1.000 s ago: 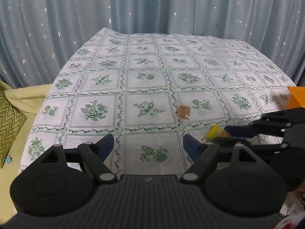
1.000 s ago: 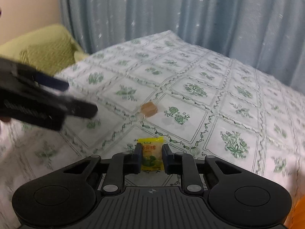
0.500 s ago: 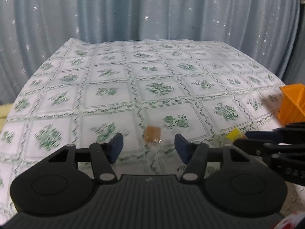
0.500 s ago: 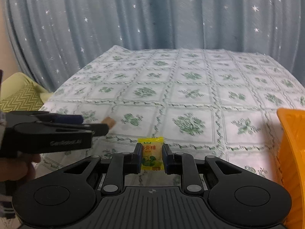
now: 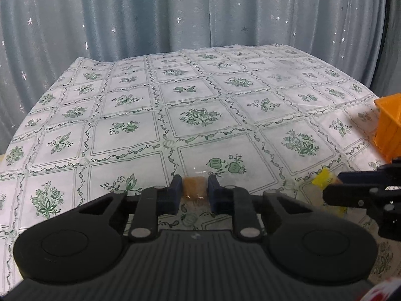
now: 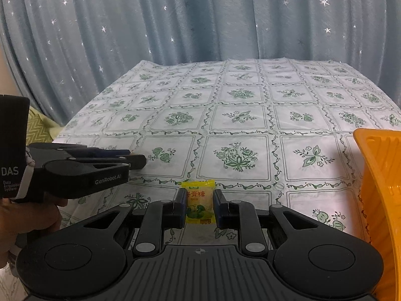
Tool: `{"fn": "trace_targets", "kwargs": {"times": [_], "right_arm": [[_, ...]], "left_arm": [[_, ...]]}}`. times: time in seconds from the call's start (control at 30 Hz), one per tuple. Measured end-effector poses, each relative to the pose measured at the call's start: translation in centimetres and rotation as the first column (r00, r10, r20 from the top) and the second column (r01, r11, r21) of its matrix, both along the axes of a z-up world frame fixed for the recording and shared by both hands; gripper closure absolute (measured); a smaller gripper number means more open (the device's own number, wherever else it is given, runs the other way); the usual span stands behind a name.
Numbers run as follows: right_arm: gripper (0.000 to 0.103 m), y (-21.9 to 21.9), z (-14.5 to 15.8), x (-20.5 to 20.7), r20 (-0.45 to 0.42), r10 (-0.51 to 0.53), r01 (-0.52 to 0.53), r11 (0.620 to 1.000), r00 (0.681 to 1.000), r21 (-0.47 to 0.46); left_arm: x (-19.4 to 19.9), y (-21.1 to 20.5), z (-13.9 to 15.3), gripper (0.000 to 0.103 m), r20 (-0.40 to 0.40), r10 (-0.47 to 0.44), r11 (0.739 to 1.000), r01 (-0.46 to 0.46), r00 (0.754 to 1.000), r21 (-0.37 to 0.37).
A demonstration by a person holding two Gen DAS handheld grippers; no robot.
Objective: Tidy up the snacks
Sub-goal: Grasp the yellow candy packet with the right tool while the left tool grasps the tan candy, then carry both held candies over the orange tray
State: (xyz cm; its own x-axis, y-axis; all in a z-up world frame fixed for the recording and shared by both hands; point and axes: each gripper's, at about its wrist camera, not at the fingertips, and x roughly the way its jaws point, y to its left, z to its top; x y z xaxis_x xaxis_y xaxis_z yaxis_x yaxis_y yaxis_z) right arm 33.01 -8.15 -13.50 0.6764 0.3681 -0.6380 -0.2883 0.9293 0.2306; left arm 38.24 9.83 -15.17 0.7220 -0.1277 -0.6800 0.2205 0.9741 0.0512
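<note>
A small brown candy (image 5: pixel 194 188) in a clear wrapper lies on the flowered tablecloth (image 5: pixel 200 100). My left gripper (image 5: pixel 194 179) is closing on it, and both blue pads press its sides. A yellow candy packet (image 6: pixel 199 204) with a green print stands upright, with my right gripper (image 6: pixel 200 193) shut on it just above the cloth. In the left wrist view the right gripper (image 5: pixel 333 185) sits at the right edge with the yellow packet (image 5: pixel 322 178) in it. The right wrist view has the left gripper (image 6: pixel 137 157) low at the left.
An orange plastic basket (image 6: pixel 376 175) stands at the table's right side, close to the right gripper; the same basket (image 5: pixel 388 125) shows in the left wrist view. A blue starred curtain (image 6: pixel 200 25) hangs behind. A hand (image 6: pixel 25 220) holds the left gripper.
The left gripper moved forward and down to the brown candy and shut on it. The right gripper rolled level and swung right with the yellow packet, bringing the orange basket into view.
</note>
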Motion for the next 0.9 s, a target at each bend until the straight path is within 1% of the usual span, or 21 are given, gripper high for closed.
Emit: {"fn": "trace_targets", "kwargs": {"times": [0.13,0.3,0.43,0.57,0.67,0.8,0.9], "right_arm": [[0.081,-0.1,0.5,-0.5,0.004,-0.009,0.009,1.0,1.0,-0.008],[0.081,-0.9,1.8,-1.6,-0.003,-0.039,0.039,0.999,0.999,0.0],[0.081,-1.7,3.5,-3.4,-0.003,-0.059,0.059,0.998,0.998,0.004],[0.081,-2.4,5.2,-6.1,-0.005,-0.085,0.085,0.996,0.996,-0.009],[0.081,-3.1,6.5,-8.6,-0.015,-0.105,0.104,0.994,0.994,-0.017],[0.081,-4.0,8.1,-12.2,-0.022,-0.144,0.143,0.989,0.989,-0.032],[0.081,-5.0,9.3,-14.8,-0.029,-0.184,0.183,0.983,0.983,-0.025]], "left_arm": [[-1.1,-0.5,0.5,0.084,-0.018,0.015,1.0,-0.014,1.0,0.017],[-3.7,-1.5,2.1,0.084,-0.045,0.028,1.0,-0.028,0.999,-0.008],[-6.4,-2.7,3.7,0.084,-0.056,0.045,0.998,-0.046,0.997,-0.03],[-9.9,-3.4,5.1,0.084,-0.054,0.067,0.994,-0.071,0.996,-0.079],[-12.8,-3.9,6.2,0.084,-0.044,0.075,0.994,-0.078,0.996,-0.081],[-16.5,-4.2,8.3,0.084,-0.037,0.09,0.989,-0.094,0.995,-0.111],[-19.0,-4.7,9.9,0.084,-0.025,0.086,0.988,-0.089,0.996,-0.124]]}}
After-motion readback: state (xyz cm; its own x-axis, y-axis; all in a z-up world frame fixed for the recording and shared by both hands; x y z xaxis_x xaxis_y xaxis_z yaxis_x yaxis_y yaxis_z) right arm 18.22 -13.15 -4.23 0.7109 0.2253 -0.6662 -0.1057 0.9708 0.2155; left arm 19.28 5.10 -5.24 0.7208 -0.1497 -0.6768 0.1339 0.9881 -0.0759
